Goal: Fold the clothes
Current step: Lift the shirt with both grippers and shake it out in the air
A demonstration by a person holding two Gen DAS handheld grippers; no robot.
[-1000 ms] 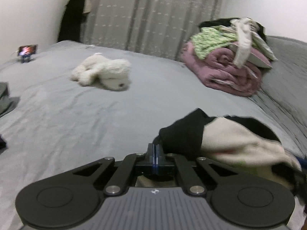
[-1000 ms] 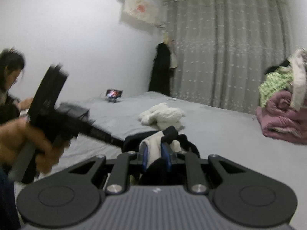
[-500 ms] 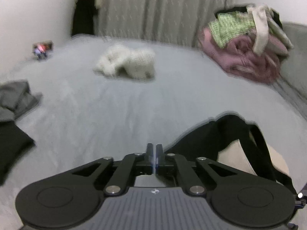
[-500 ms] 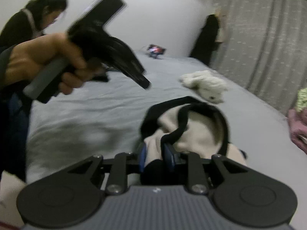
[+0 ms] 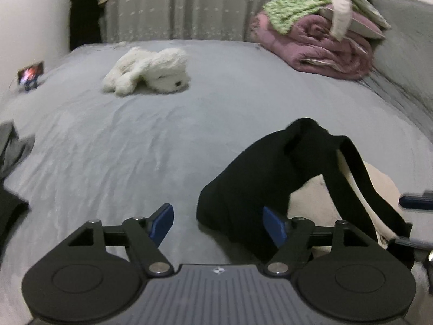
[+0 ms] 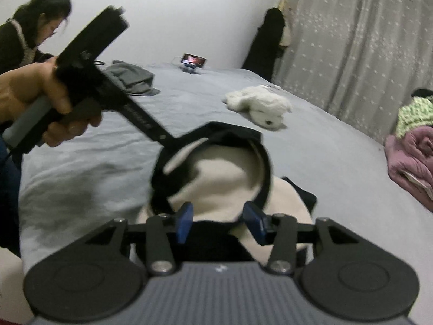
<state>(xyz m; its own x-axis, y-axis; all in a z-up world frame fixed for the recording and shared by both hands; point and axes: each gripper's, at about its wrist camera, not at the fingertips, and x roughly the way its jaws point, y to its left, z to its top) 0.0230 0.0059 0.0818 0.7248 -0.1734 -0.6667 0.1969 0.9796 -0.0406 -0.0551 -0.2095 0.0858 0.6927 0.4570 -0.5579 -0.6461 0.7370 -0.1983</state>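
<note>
Both my claws are opening. The left gripper (image 5: 216, 223) has bare sheet between its blue pads, with the black fold of the garment (image 5: 270, 178) just past its right pad. The right gripper (image 6: 220, 223) straddles the garment's black edge without pressing it. The garment sits bunched on the bed (image 5: 121, 146), black over cream. I think the loose fold could slump open, or a pad could snag it. Which garment it is, I cannot tell; its right side is cut off. Farther off lie a plush toy (image 5: 148, 70) and a pile (image 5: 319, 35).
</note>
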